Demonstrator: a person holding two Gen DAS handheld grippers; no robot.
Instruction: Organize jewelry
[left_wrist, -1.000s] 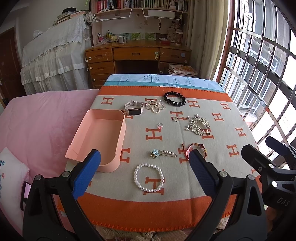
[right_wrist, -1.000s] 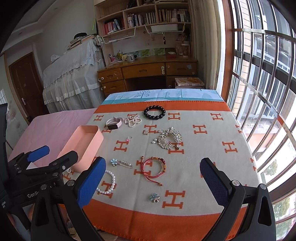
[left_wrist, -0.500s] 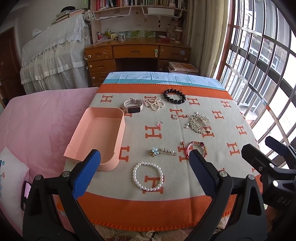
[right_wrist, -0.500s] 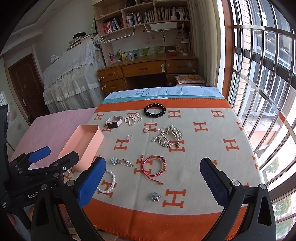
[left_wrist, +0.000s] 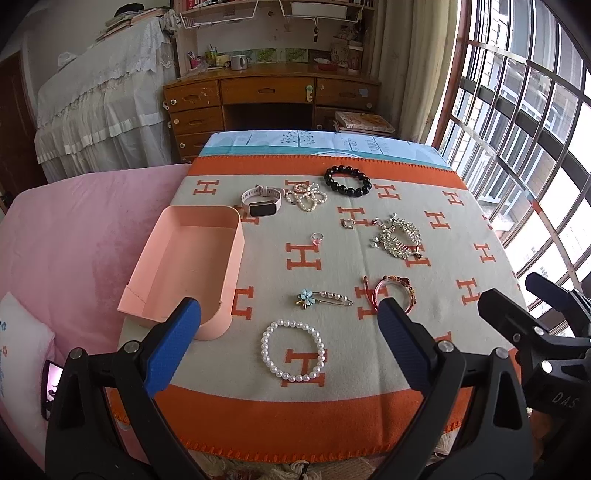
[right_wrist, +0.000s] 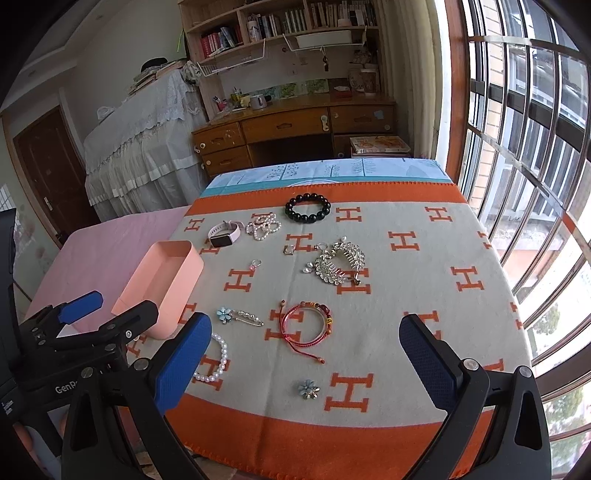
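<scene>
An empty pink box lies at the left of the H-patterned cloth. Spread on the cloth are a pearl bracelet, a flower pin, a red cord bracelet, a crystal hair comb, a black bead bracelet, a pearl cluster, a watch, a pink ring and a small blue flower. My left gripper hangs open above the pearl bracelet. My right gripper is open over the cloth's near edge.
A pink bedcover lies left of the cloth. Behind stand a wooden desk with shelves and a white draped piece. Barred windows run along the right. A phone rests at the lower left.
Both views have tilted slightly downward and eased back, so the table sits a little lower in frame. No jewelry has moved and both grippers stay open.
</scene>
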